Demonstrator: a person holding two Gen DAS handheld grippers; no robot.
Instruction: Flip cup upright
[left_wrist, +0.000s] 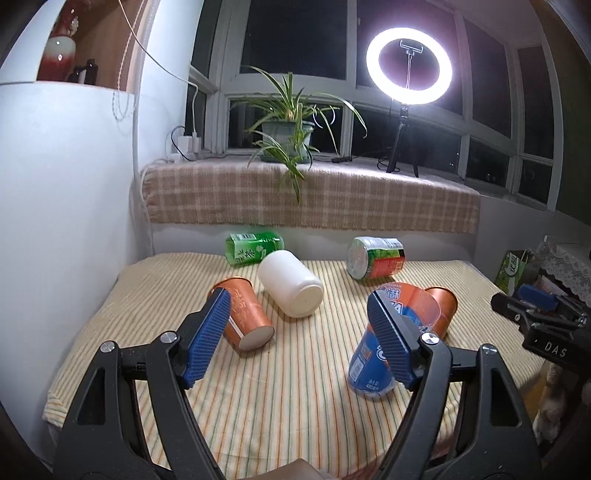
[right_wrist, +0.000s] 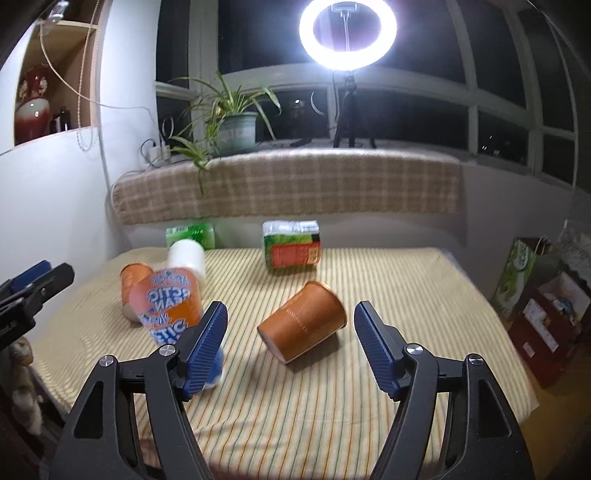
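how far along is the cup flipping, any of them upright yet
Done: nothing clearly; the blue-and-orange cup looks tilted, perhaps partly raised. In hand: nothing. The left gripper and right gripper are both open, the right framing an orange cup lying on its side. Left: both orange cups, including the left one.

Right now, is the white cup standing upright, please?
No, the white cup lies on its side on the striped cloth.
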